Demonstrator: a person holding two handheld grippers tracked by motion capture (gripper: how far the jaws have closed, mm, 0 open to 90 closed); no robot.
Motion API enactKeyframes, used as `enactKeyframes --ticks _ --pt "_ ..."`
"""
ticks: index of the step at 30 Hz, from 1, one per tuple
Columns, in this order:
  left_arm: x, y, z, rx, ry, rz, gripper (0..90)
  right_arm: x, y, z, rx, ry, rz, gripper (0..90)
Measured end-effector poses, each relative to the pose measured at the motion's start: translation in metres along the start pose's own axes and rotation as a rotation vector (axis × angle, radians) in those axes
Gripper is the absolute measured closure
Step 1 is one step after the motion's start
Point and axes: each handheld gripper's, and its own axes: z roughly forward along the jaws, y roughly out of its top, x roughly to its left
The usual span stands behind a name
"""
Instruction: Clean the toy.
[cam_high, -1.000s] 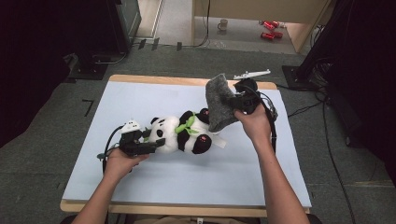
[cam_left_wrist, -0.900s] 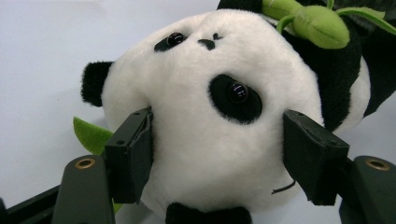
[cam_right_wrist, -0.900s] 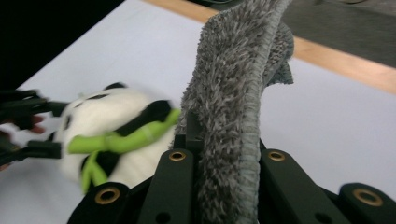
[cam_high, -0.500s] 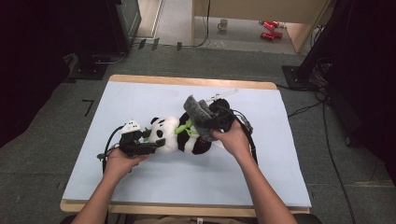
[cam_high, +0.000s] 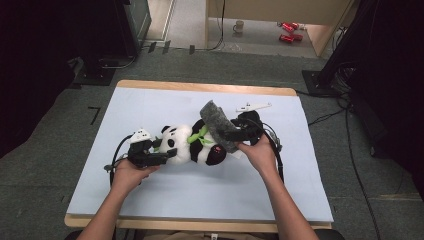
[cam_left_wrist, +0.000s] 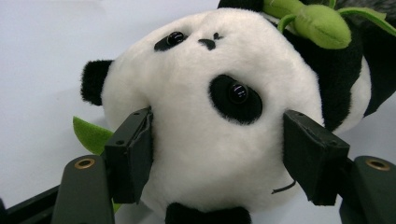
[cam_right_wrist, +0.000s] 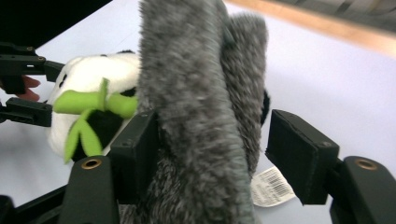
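My left tool (cam_high: 159, 158) has its jaws spread around the panda plush's (cam_high: 190, 145) head, one pad at each cheek, touching the fur but barely denting it as far as the left gripper view shows. The panda lies on its side near the middle of the counter (cam_high: 165, 100), head toward my left hand, a green bamboo sprig (cam_left_wrist: 322, 25) at its chest.

My right tool (cam_high: 231, 136) carries the grey furry cloth (cam_high: 218, 125). In the right gripper view the cloth (cam_right_wrist: 196, 107) rises between the jaws, pressed against the left pad, with a clear gap to the right pad, so the jaws stand wide and I judge the hold loose. The cloth hangs over the panda's belly and legs, touching or just above them; I cannot tell which.

Both things should be light and soft and give under the pads. The fur may slip, so I'd pinch the cloth at a folded edge and keep the head held across its widest part. A white barcode tag (cam_right_wrist: 273, 186) lies just beyond.
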Motion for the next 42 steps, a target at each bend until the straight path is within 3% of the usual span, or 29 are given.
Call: enactKeyframes --ticks 4,6,8,11,14,15,17,21,25,27,30,32,35,40,42 --pt "0.001 0.0 0.0 0.0 -0.002 -0.005 30.5 -0.015 -0.005 0.022 0.049 0.101 0.087 30.3" --pt "0.001 0.0 0.0 -0.002 -0.002 -0.013 30.5 -0.022 -0.006 0.03 0.041 0.171 0.146 35.3" --pt "0.002 0.0 0.0 0.001 -0.001 -0.012 30.5 -0.024 -0.007 0.032 0.041 0.195 0.173 41.5" --pt "0.0 -0.001 0.0 0.008 0.005 0.008 30.5 -0.019 -0.006 0.029 0.061 0.178 0.151 52.1" --pt "-0.001 -0.001 0.001 0.006 0.008 0.012 30.4 -0.013 -0.006 0.022 0.096 0.136 0.163 64.6" --pt "-0.001 -0.001 0.001 0.006 0.009 0.011 30.4 -0.011 -0.006 0.02 0.102 0.123 0.155 72.5" --pt "-0.001 -0.001 0.001 0.006 0.009 0.012 30.4 -0.008 -0.004 0.017 0.107 0.115 0.132 76.3" --pt "0.0 0.0 0.0 0.004 0.006 0.004 30.4 -0.003 0.003 0.011 0.112 0.075 0.096 77.4" --pt "0.0 0.0 0.001 0.003 0.008 0.005 30.4 -0.003 0.015 -0.005 0.013 0.022 0.102 77.3" --pt "0.0 0.0 0.001 0.001 0.009 0.002 30.4 -0.002 0.022 -0.01 -0.027 0.017 0.102 77.2" --pt "0.0 0.0 0.001 0.003 0.009 0.004 30.3 0.007 0.023 -0.003 0.01 0.052 0.083 77.1" --pt "-0.001 0.0 0.0 0.006 0.01 0.013 30.4 0.018 0.021 0.007 0.053 0.07 0.039 76.9" --pt "-0.002 -0.001 0.0 0.014 0.012 0.02 30.4 0.027 0.013 0.025 0.118 0.035 -0.005 76.8" --pt "-0.001 0.0 0.001 0.007 0.013 -0.002 30.5 0.006 0.005 0.025 0.128 -0.026 0.033 77.1" --pt "-0.001 0.001 0.001 0.007 0.013 -0.001 30.6 -0.005 -0.001 0.022 0.13 -0.024 0.063 77.2"
